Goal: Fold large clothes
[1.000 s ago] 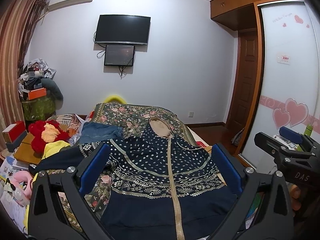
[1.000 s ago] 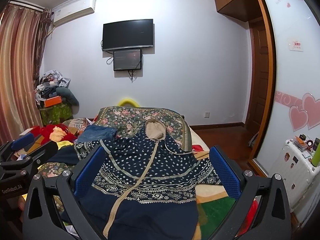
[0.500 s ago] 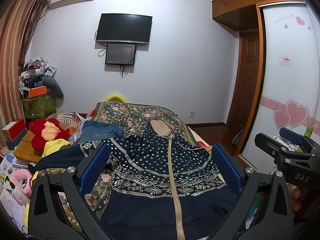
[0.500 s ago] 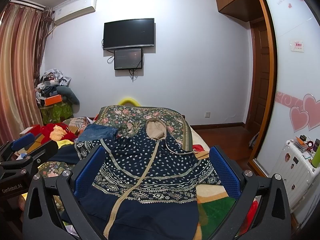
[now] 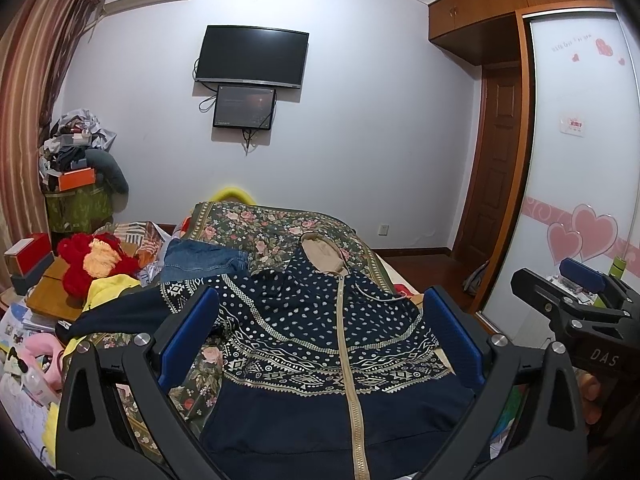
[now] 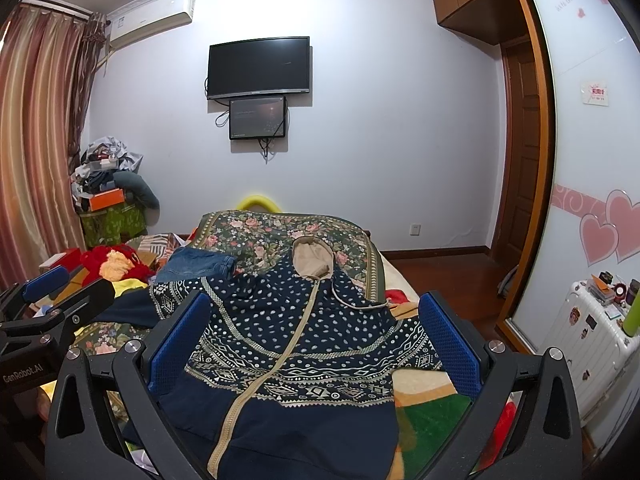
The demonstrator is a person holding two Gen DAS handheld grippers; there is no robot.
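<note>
We hold both grippers above the near end of the bed (image 5: 280,220), and neither touches cloth yet. The left gripper (image 5: 320,336) has its fingers (image 5: 188,332) spread wide apart with nothing between them; the right gripper (image 6: 316,336) is the same, fingers (image 6: 448,344) wide and empty. The hooded jacket (image 5: 320,328) lies flat on the bed directly ahead of and below both pairs of fingers, front side up and zipped. Its long axis runs away from us: hem nearest, hood (image 5: 322,254) farthest, with the zipper (image 5: 344,344) marking the line. One sleeve (image 5: 120,312) trails off beyond the left fingers, toward the folded jeans (image 5: 204,260); the other sleeve we cannot make out clearly. From the left wrist view the zipper sits almost centred between the fingers, so we judge the left gripper nearer the jacket's midline and the outstretched sleeve, and the right gripper nearer the opposite edge. A first fold would likely start with that sleeve.
</note>
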